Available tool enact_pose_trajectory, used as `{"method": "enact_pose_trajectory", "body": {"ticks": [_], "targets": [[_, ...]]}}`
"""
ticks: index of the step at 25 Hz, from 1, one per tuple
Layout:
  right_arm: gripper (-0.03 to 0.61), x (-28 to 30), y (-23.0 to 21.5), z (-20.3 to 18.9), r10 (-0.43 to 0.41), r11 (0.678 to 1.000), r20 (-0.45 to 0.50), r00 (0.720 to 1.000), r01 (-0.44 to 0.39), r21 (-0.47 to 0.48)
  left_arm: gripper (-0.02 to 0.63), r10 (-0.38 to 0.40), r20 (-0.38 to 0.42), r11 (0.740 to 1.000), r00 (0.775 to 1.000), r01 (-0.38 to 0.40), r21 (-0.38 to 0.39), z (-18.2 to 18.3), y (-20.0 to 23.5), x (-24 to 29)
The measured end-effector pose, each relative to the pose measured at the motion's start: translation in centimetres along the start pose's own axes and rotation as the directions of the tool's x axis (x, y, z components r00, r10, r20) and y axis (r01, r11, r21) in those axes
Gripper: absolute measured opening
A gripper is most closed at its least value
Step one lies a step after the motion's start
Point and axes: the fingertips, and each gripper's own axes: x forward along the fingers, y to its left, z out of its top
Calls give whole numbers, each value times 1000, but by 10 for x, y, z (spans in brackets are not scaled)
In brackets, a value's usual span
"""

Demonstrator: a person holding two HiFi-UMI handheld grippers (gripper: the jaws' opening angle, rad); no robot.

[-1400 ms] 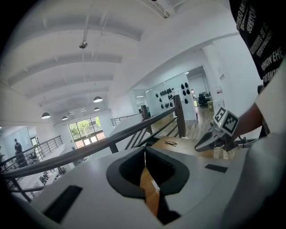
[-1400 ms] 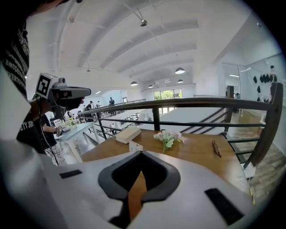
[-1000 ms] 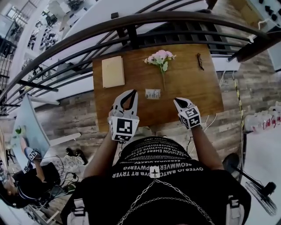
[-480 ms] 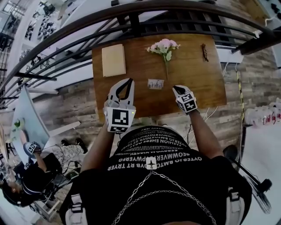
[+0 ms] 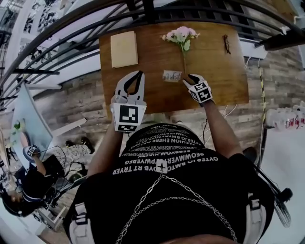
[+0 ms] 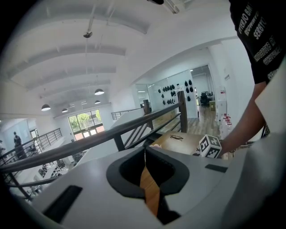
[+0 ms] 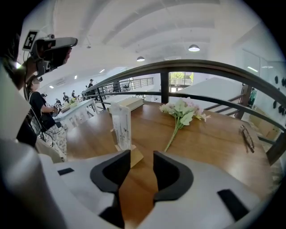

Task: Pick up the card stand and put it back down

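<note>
The card stand point(image 5: 172, 75), a clear upright holder with a printed card on a small wooden base, stands at the middle of the wooden table point(image 5: 219, 81). In the right gripper view the card stand point(image 7: 121, 126) rises just ahead of the jaws and to their left. My right gripper point(image 5: 188, 79) sits low by the stand's right side. Its jaws have just been opening, and the right gripper point(image 7: 142, 159) shows only bare table in its gap. My left gripper point(image 5: 136, 74) hovers over the table's near left part, and the left gripper point(image 6: 144, 152) has its tips together, holding nothing.
Pink flowers point(image 5: 181, 35) with a long stem lie behind the stand. A beige book point(image 5: 124, 48) rests at the far left and a pair of glasses point(image 5: 228, 44) at the far right. A dark railing point(image 5: 143, 9) runs along the table's far edge.
My right gripper has moved forward and down to the card stand's right side, and its jaws have gone from shut to open. The left gripper has edged forward a little.
</note>
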Motion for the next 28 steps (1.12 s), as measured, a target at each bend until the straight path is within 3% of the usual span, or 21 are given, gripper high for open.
{"method": "enact_pose_trajectory", "body": {"ticks": [6, 15, 23, 28], "targets": [[213, 24, 25, -7, 70, 997, -35, 997, -70, -21, 29, -11, -19, 1000, 1000, 11, -14, -13, 0, -2], [218, 58, 24, -23, 94, 995, -106, 990, -96, -7, 29, -11, -63, 999, 998, 9, -33, -35, 0, -10], [233, 69, 21, -20, 124, 989, -9, 992, -123, 79, 29, 2, -105, 999, 994, -6, -40, -51, -4, -15], [202, 68, 22, -20, 135, 990, -5, 991, -135, 39, 29, 2, -116, 1000, 993, -5, -28, -51, -11, -17]]}}
